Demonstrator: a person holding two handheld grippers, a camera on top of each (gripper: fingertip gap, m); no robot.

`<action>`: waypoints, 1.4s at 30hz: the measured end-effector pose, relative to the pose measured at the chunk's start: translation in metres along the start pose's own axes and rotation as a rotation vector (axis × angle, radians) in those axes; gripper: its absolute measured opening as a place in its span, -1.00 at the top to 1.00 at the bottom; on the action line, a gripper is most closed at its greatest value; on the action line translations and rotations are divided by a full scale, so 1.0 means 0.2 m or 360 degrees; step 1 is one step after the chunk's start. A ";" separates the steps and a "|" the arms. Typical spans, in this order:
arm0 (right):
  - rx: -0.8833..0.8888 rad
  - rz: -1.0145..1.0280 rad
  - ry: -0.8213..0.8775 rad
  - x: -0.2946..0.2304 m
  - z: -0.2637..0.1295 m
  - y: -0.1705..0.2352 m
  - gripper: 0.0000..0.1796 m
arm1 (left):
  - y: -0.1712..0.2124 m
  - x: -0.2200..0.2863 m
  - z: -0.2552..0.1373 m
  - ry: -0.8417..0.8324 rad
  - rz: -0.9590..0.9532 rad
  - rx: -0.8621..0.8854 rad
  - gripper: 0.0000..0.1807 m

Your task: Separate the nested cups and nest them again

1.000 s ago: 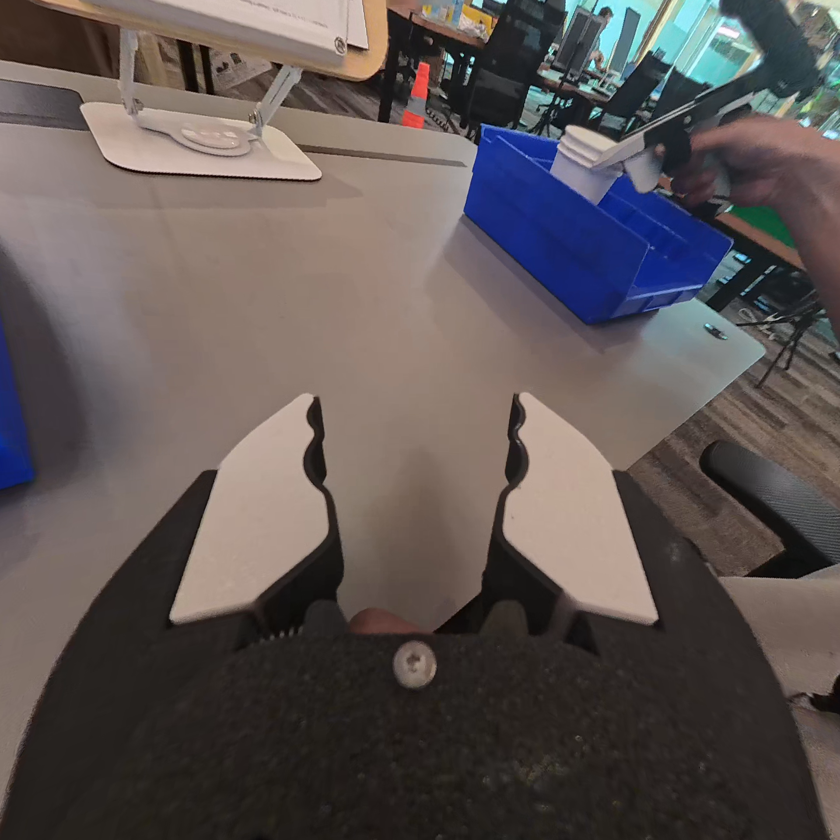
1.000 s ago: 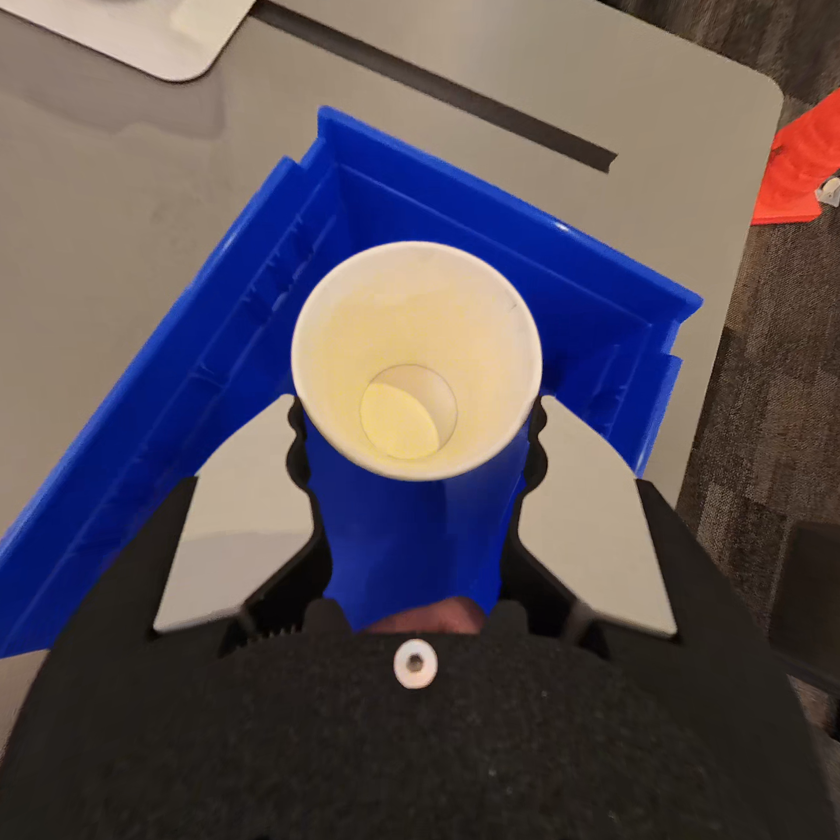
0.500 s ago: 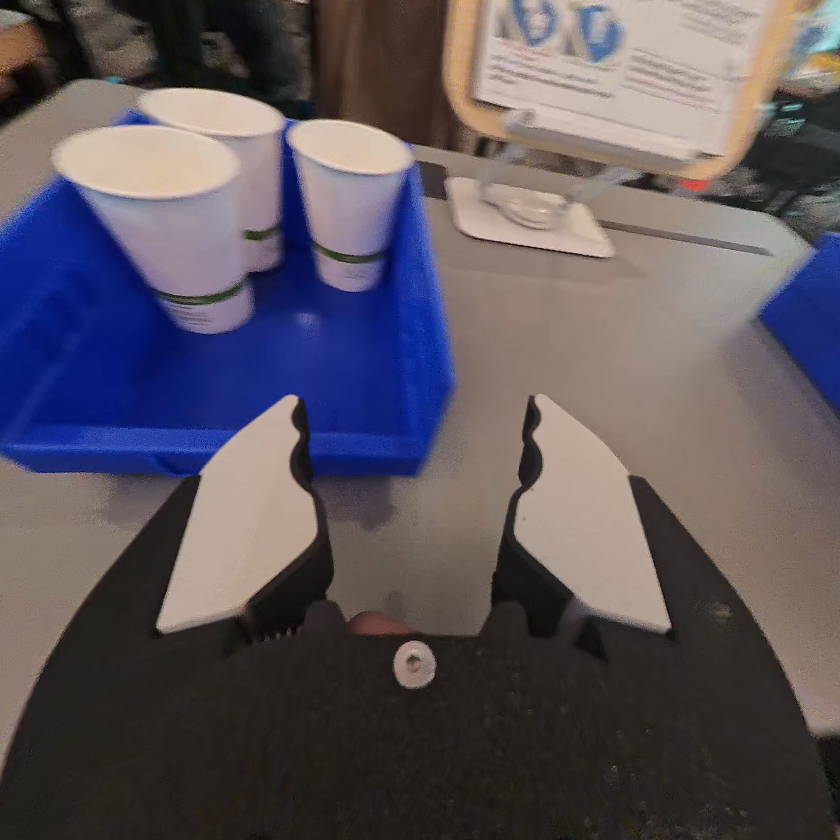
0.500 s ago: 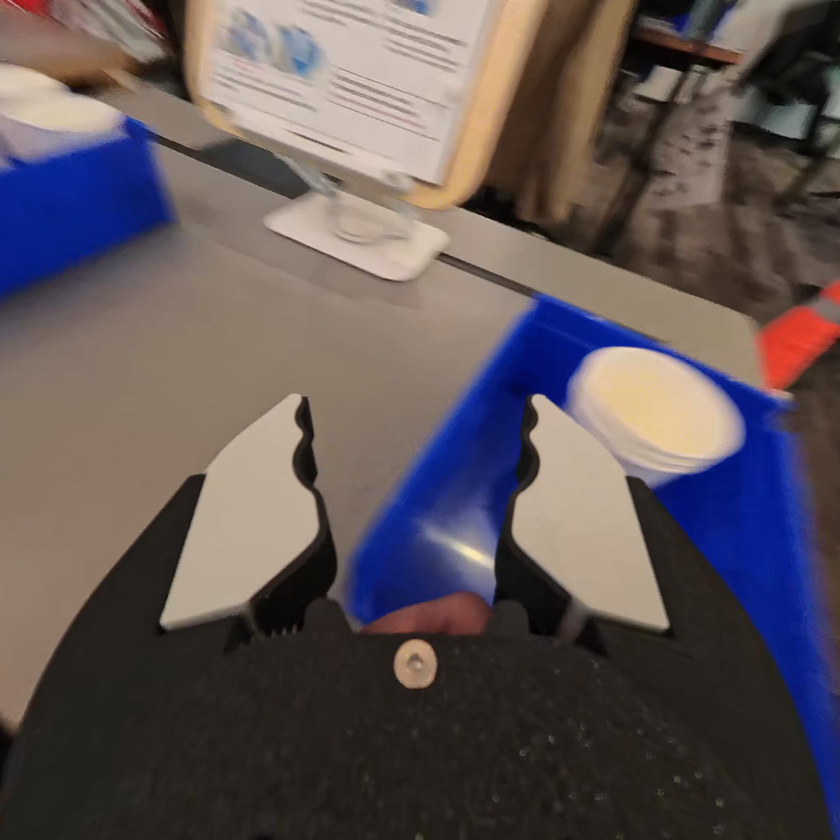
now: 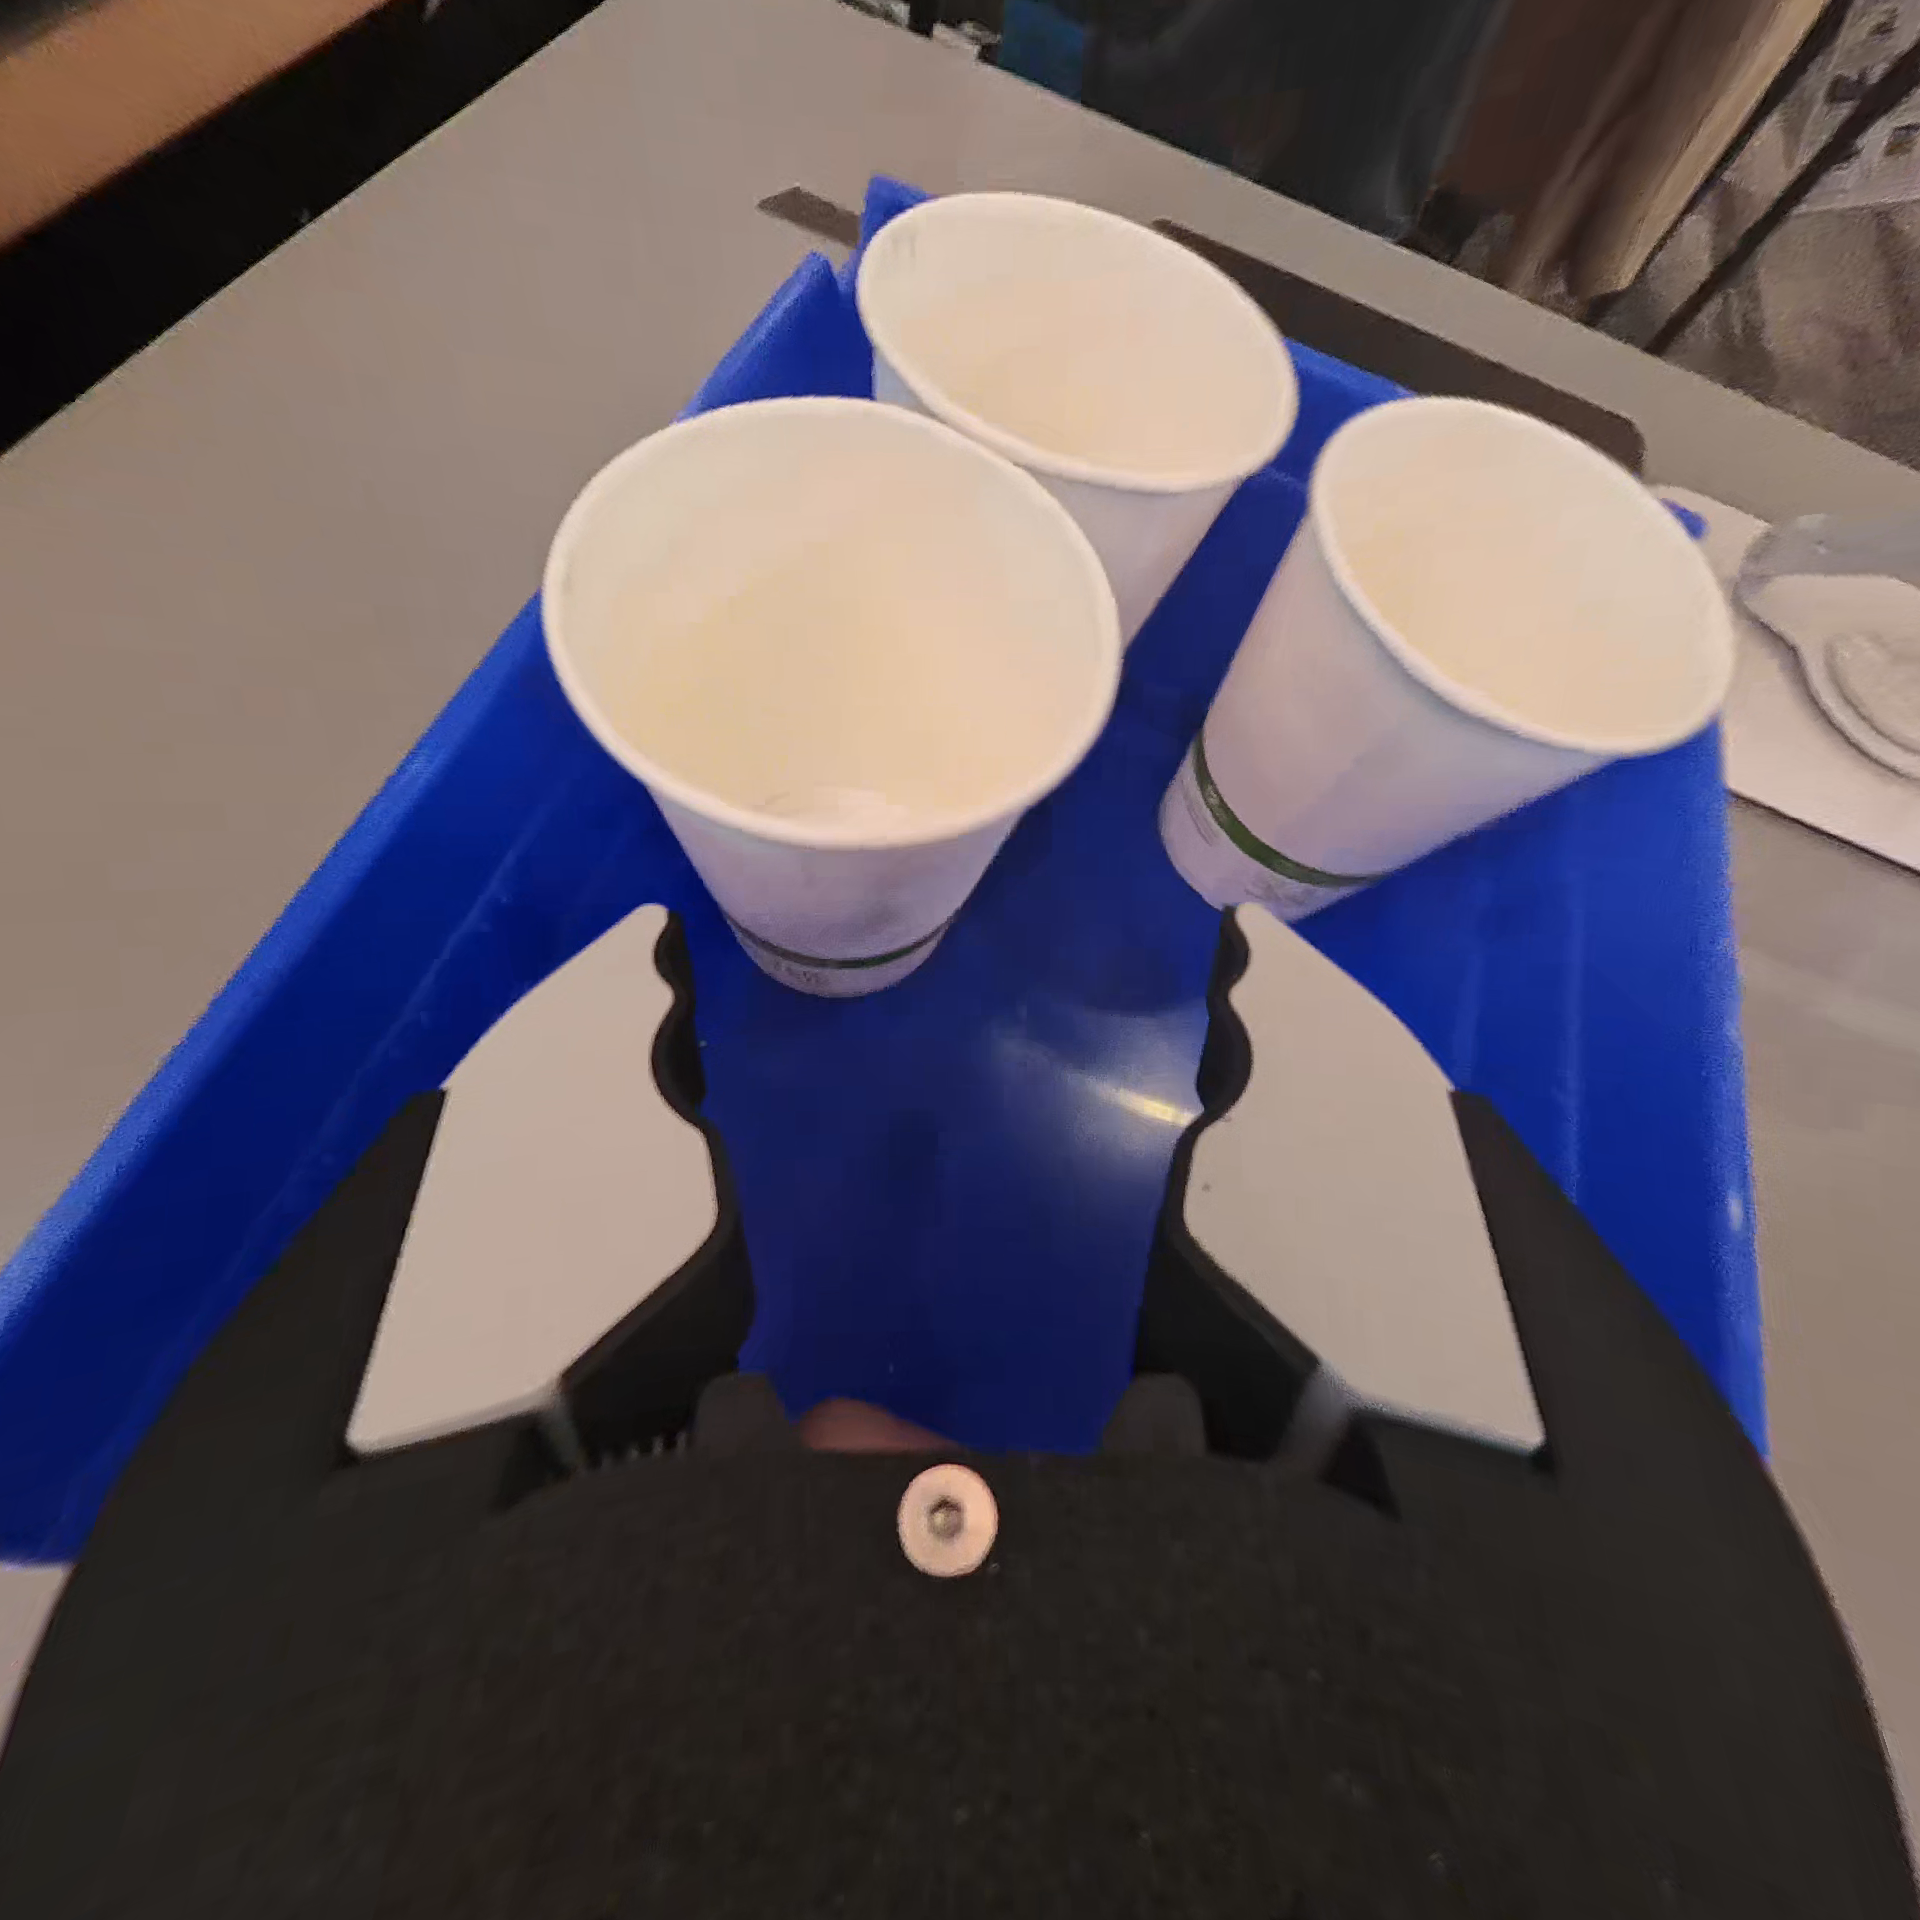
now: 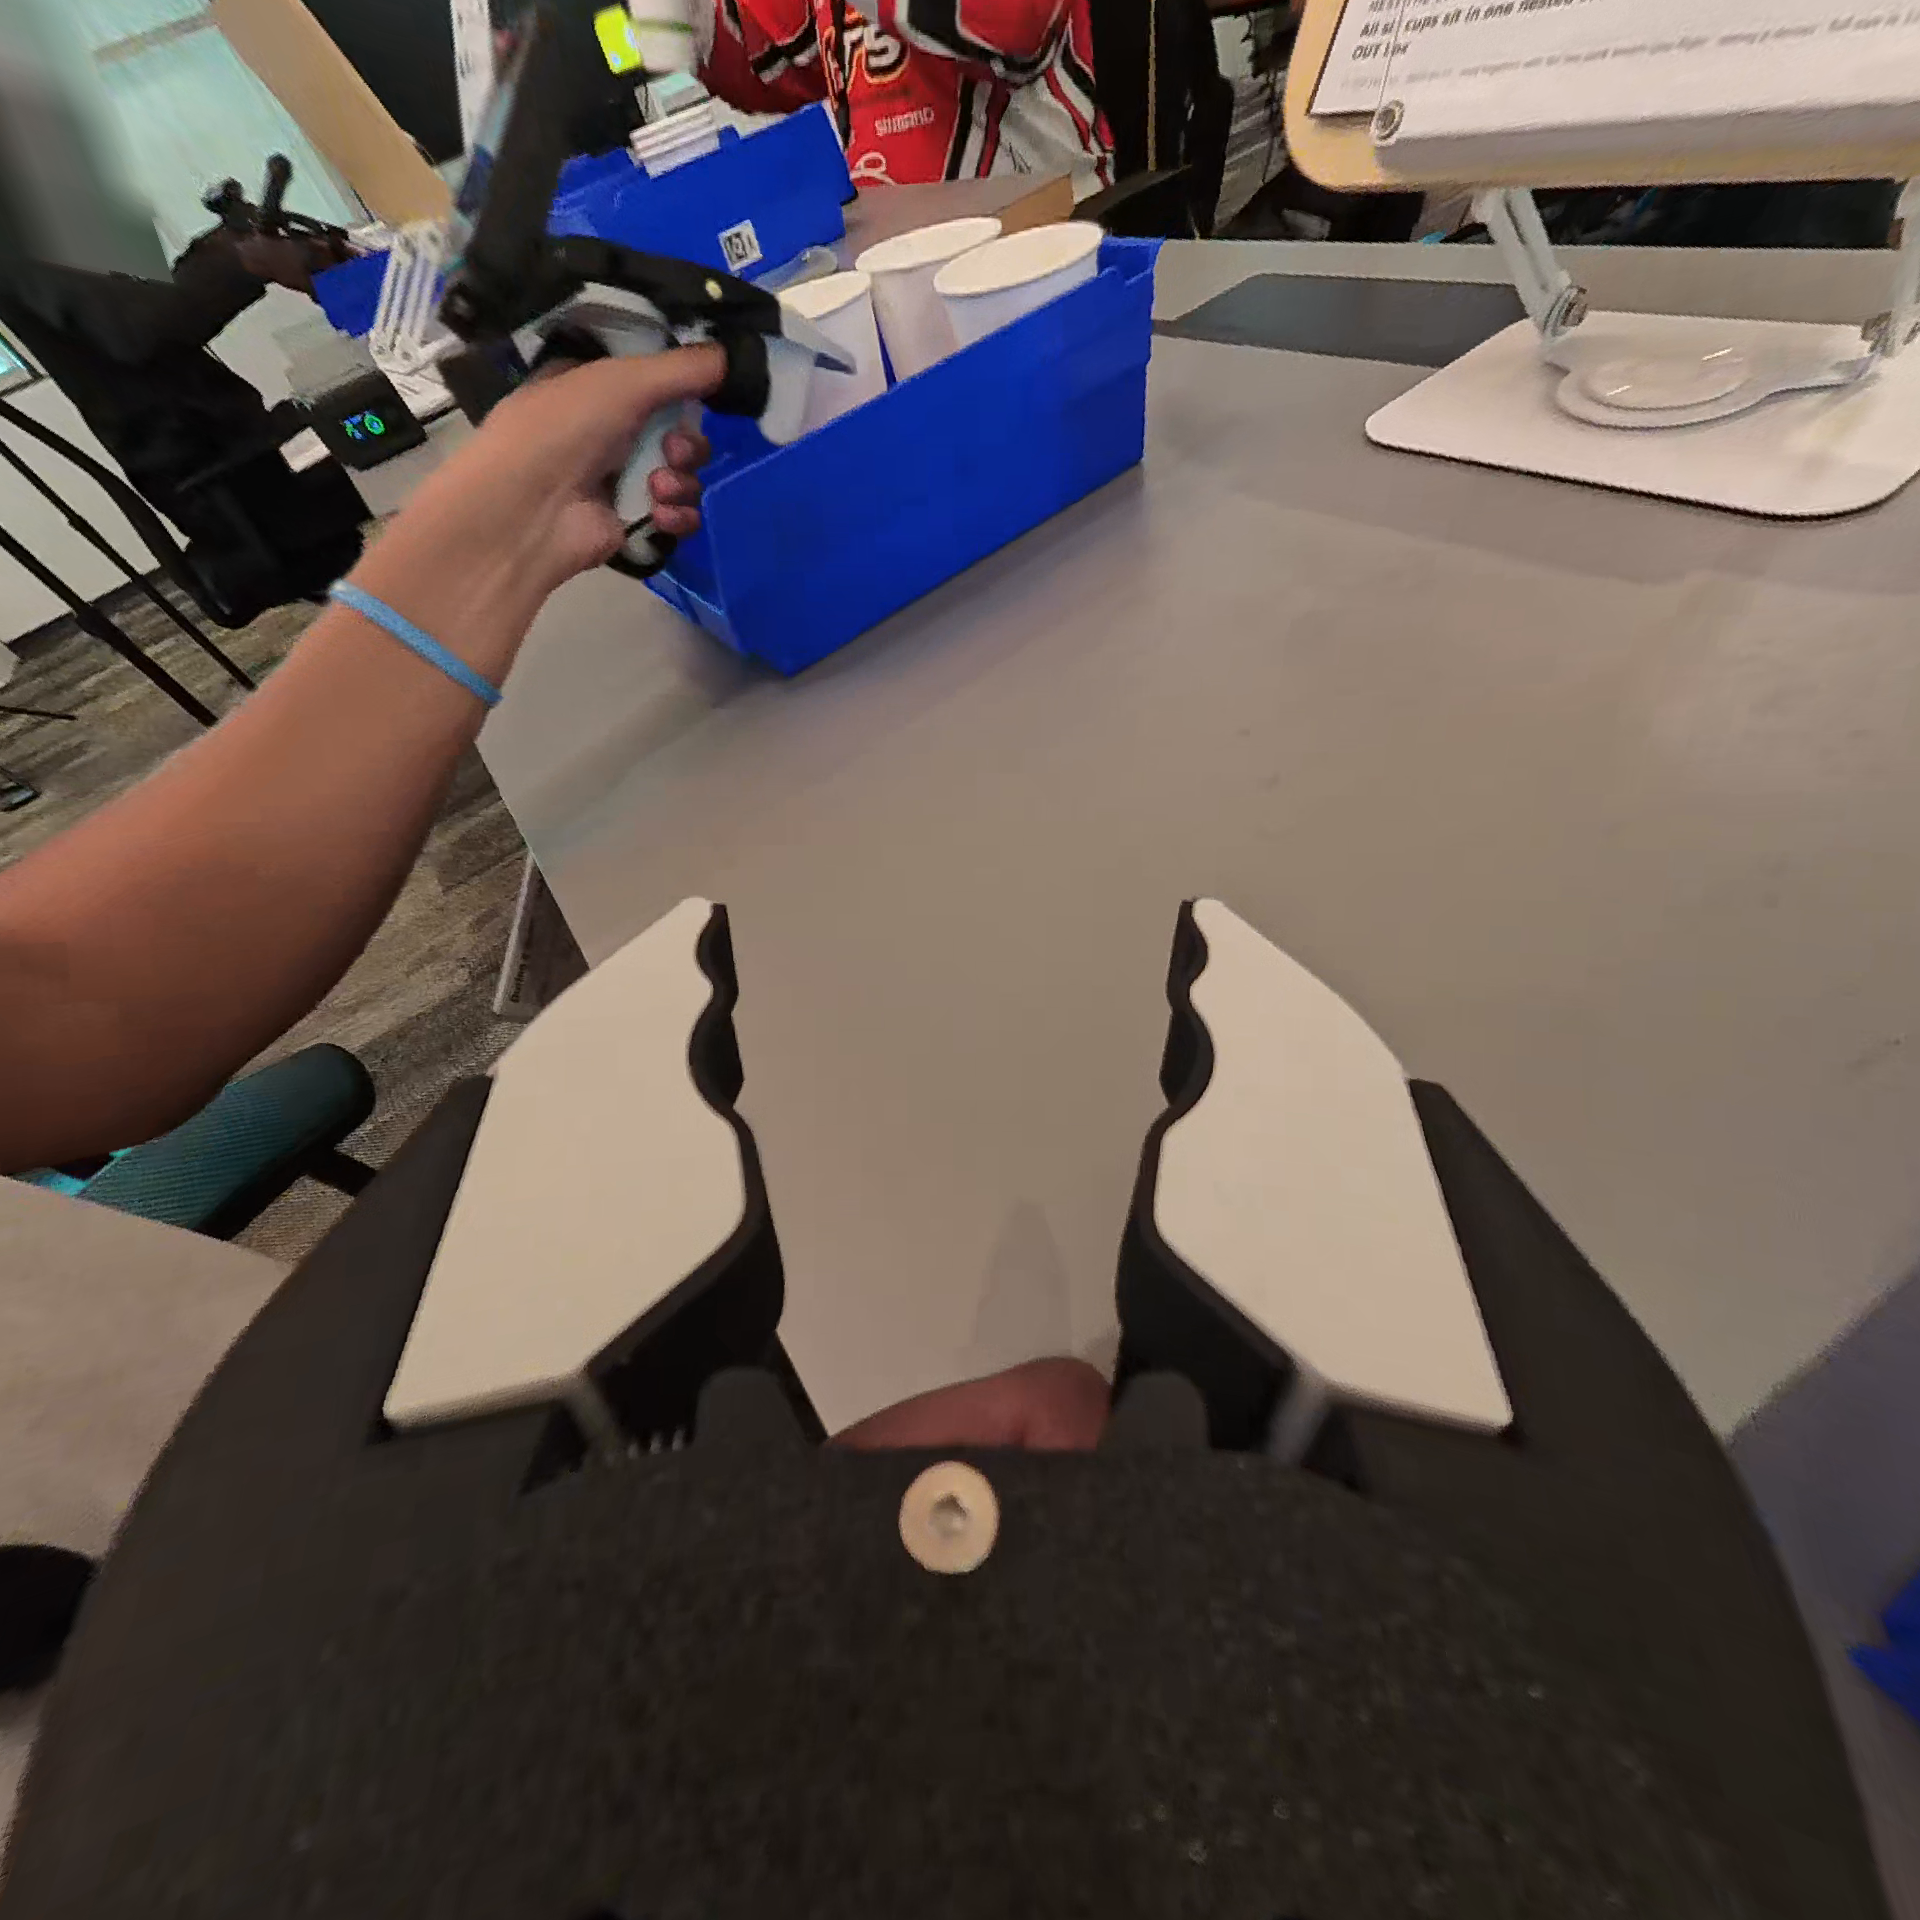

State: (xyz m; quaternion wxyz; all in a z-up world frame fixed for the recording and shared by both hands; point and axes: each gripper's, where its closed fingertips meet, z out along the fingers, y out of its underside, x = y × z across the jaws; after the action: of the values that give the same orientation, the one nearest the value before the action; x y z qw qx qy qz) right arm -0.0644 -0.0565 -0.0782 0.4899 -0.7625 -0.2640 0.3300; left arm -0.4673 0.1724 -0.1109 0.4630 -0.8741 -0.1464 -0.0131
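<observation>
Left wrist view shows three white paper cups (image 5: 831,665) upright in a blue plastic bin (image 5: 1621,1039), nearer than half a second ago. Left tongs (image 5: 945,966) gape wide above it. Right tongs (image 6: 951,961), also wide and empty, now face bare grey bench (image 6: 1351,779).

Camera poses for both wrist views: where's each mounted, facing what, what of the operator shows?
Left wrist view: on the left gripper, open, looking down into the blue bin at three white cups.
Right wrist view: on the right gripper, open, over the grey table, facing the left hand and forearm.
Shared: bin, cups, table, white stand base.
</observation>
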 end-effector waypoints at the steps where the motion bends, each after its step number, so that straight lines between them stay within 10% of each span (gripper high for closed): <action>1: 0.0010 0.0009 -0.0011 0.01 -0.02 -0.01 0.11 | -0.01 -0.02 0.03 -0.0035 -0.0020 -0.0013 -0.05; 16: -0.0058 -0.0067 -0.0028 0.02 -0.08 0.03 0.14 | -0.06 -0.10 0.18 -0.0254 -0.0014 -0.0009 0.06; 28: -0.0002 -0.0162 0.0114 0.23 -0.21 -0.11 0.18 | -0.07 0.03 -0.60 0.0456 0.0453 0.0085 0.07; 42: -0.0150 -0.0728 -0.0533 -0.08 0.09 -0.39 0.03 | 0.52 1.10 -1.11 0.1791 0.1539 -0.0385 0.06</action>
State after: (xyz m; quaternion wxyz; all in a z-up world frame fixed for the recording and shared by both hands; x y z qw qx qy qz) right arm -0.0950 -0.0283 -0.0080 0.4652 -0.6400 -0.5214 0.3195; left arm -0.2033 -0.0098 -0.0325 0.3228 -0.7471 0.5151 -0.2689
